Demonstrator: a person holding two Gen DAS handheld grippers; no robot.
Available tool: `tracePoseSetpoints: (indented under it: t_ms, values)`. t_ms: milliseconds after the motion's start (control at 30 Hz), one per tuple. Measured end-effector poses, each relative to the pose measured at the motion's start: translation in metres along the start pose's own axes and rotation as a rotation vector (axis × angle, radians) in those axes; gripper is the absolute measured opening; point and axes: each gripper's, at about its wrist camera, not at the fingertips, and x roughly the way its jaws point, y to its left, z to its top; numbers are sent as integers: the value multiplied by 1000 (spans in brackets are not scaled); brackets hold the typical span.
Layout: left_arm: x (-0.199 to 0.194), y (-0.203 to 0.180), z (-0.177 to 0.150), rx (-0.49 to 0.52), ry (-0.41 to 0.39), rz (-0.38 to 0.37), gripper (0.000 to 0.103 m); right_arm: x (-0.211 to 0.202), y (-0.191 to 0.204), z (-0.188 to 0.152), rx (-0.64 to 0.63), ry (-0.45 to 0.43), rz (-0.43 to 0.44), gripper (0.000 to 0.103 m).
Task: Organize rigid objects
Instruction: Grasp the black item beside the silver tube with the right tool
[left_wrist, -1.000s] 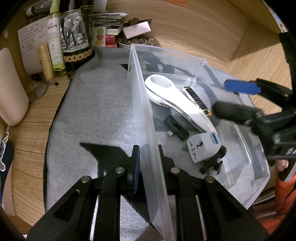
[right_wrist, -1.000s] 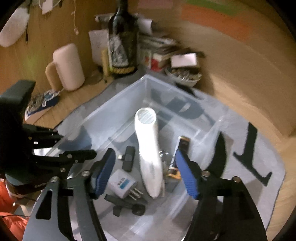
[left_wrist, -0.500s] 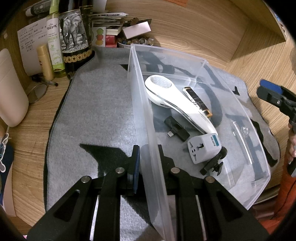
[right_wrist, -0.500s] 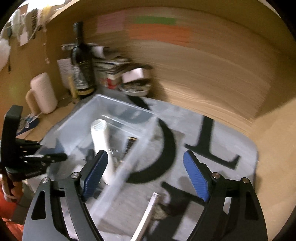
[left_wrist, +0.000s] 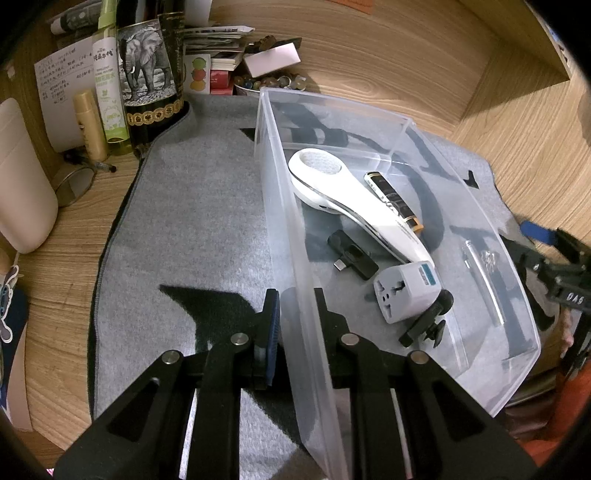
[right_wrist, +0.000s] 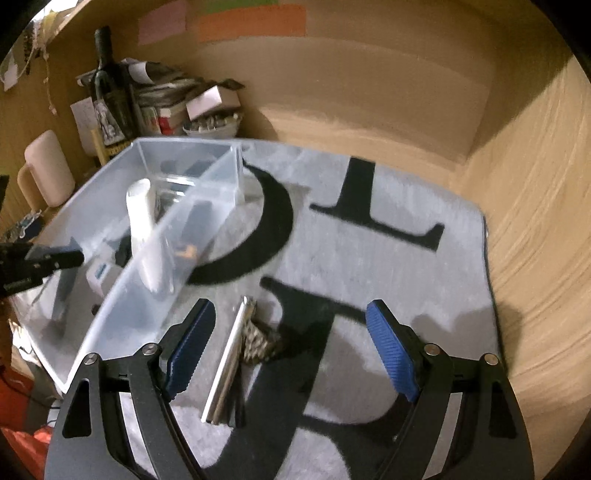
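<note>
A wooden worktop (left_wrist: 424, 55) is covered by a grey felt mat (left_wrist: 192, 221) printed with large black letters. On the mat stands a clear plastic bin (left_wrist: 280, 206), its long near wall seen edge-on in the left wrist view.

The near wall of the bin is clamped by the left hand-held gripper (left_wrist: 295, 317): one pad is pressed on the outer face and the other on the inner face, with hardly any gap beyond the thickness of the plastic.

The right hand-held gripper (right_wrist: 291, 350) is held above the mat just outside the bin, pointing downward, with its blue pads set wide apart. Its jaws have just been opening and nothing is gripped; a metal tube (right_wrist: 229, 358) lies on the mat below the gap, nearer the left pad and not touched by either pad. A small brown patterned object (right_wrist: 258, 339) rests against the tube; what it is cannot be told.

Inside the bin, a long white handheld device (left_wrist: 354, 206) with a round perforated head lies diagonally. Beside it, touching along one edge, lies a slim black-and-gold stick (left_wrist: 393, 201). Near the handle end sits a white travel adapter (left_wrist: 404, 291), with a black clamp mount (left_wrist: 428, 321) lying against it. A small black dongle (left_wrist: 352, 254) with a plug end lies between the white device and the gripped wall.

At the back of the worktop stand a dark bottle with an elephant label (left_wrist: 147, 81), a green-and-white spray bottle (left_wrist: 109, 85), and stacked papers and boxes (left_wrist: 221, 48).
</note>
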Motion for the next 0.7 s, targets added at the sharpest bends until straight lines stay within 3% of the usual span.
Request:
tracePoseSetpoints:
  t_ms: [100,233,367,500,600,700]
  values:
    - [0,0,0,0,0,0,16,8,-1,-7,19,29,16,78]
    - [0,0,0,0,0,0,16,22,-3,-13,50,92,75,52]
    - [0,0,0,0,0,-1,16,25,-4,-14,72,89,101,47]
    - [-1,-1,0,0,-2,-2,16,28,-8,-13,83,106,123,28]
    - [-1,-1,-1,-1,-3,-3,16,26,-9,-14,84,96,115,27]
    - [-2,-1,-1,0,-3,-2,16,22,-10,-11,83,84,120,10]
